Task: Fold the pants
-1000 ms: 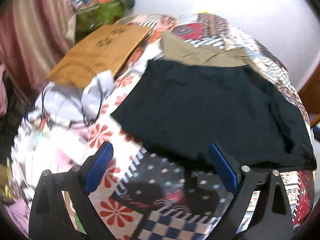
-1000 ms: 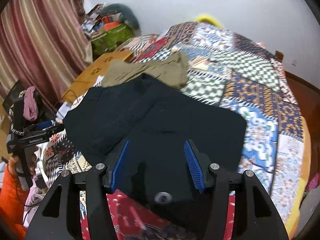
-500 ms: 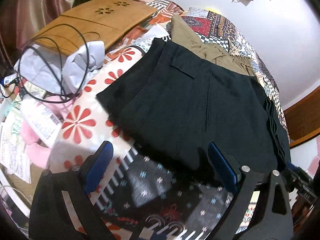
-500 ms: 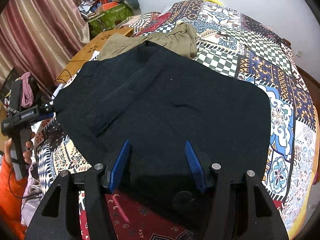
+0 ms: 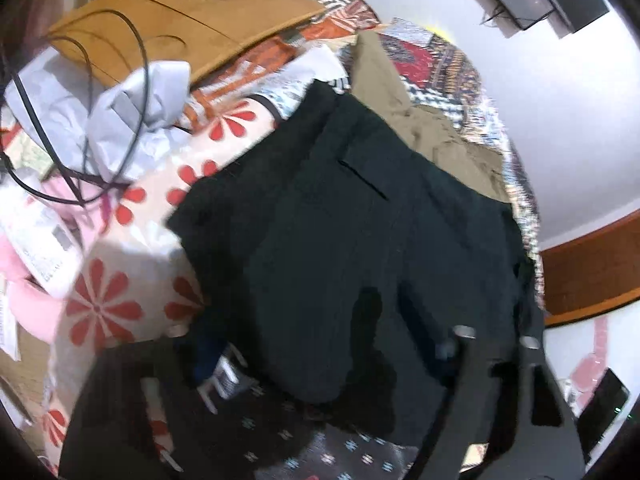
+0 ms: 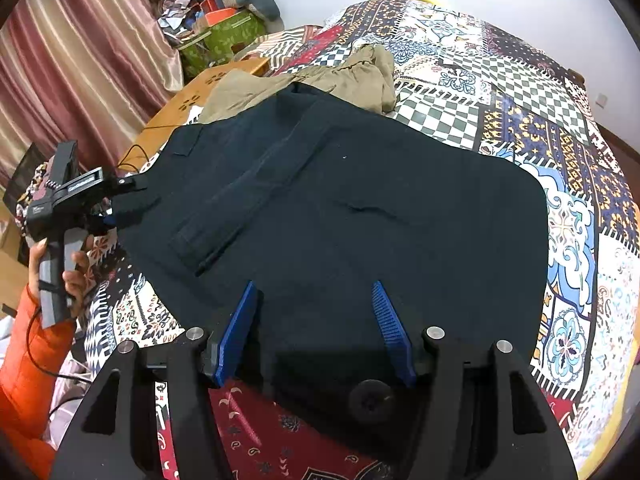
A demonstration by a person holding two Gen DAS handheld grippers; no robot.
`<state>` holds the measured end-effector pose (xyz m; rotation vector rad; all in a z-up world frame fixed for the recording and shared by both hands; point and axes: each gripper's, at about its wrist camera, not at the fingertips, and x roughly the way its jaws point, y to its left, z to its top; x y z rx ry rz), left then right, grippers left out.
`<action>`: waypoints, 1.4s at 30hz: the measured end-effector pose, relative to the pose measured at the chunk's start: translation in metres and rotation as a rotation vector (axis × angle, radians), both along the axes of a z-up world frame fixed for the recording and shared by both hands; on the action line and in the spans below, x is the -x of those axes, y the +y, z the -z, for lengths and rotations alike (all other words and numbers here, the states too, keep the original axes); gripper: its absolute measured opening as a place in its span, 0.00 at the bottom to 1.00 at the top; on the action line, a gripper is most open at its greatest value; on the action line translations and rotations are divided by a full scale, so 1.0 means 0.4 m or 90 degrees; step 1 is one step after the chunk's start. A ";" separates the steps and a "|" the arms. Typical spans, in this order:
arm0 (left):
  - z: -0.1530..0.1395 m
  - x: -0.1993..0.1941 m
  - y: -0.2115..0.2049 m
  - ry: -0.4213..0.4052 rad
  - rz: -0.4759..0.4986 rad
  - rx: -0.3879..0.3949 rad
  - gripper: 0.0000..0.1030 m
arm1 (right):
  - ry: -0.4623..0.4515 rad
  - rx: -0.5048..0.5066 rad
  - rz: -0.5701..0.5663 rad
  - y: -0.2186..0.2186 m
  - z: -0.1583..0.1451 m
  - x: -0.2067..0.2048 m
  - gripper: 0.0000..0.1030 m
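Observation:
Black pants (image 5: pixel 360 240) (image 6: pixel 340 208) lie spread flat on the patchwork quilt (image 6: pixel 500 92). The left wrist view is blurred. There my left gripper (image 5: pixel 328 356) is low over the pants' near edge, its jaws closing with the cloth edge between the blue pads (image 5: pixel 206 354), which still stand apart. In the right wrist view a hand (image 6: pixel 76 276) holds the left gripper (image 6: pixel 128 196) at the pants' left edge. My right gripper (image 6: pixel 314 320) stands open over the pants' near hem, its fingers astride flat cloth.
Crumpled khaki pants (image 5: pixel 440 136) (image 6: pixel 328 76) lie just beyond the black ones. A wooden lap table (image 5: pixel 192 20) (image 6: pixel 188 108), white paper and a black cable (image 5: pixel 132 92) sit at the bed's left side. Boxes (image 6: pixel 228 36) and a curtain (image 6: pixel 80 60) stand behind.
The left gripper has come down and in over the pants' edge, rolled, and its jaws have narrowed. The right gripper sank slightly toward the hem, then held still.

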<state>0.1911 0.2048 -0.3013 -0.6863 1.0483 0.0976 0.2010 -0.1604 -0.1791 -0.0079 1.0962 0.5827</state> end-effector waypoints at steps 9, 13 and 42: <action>-0.047 0.029 -0.027 -0.013 0.005 -0.120 0.29 | 0.007 -0.018 0.005 -0.014 -0.004 -0.001 0.55; -0.134 0.063 -0.071 -0.059 0.022 -0.216 0.26 | 0.008 -0.026 0.010 -0.024 -0.012 0.002 0.55; -0.361 0.101 -0.242 -0.150 0.084 -0.371 0.12 | -0.002 -0.042 0.207 -0.359 -0.006 0.070 0.55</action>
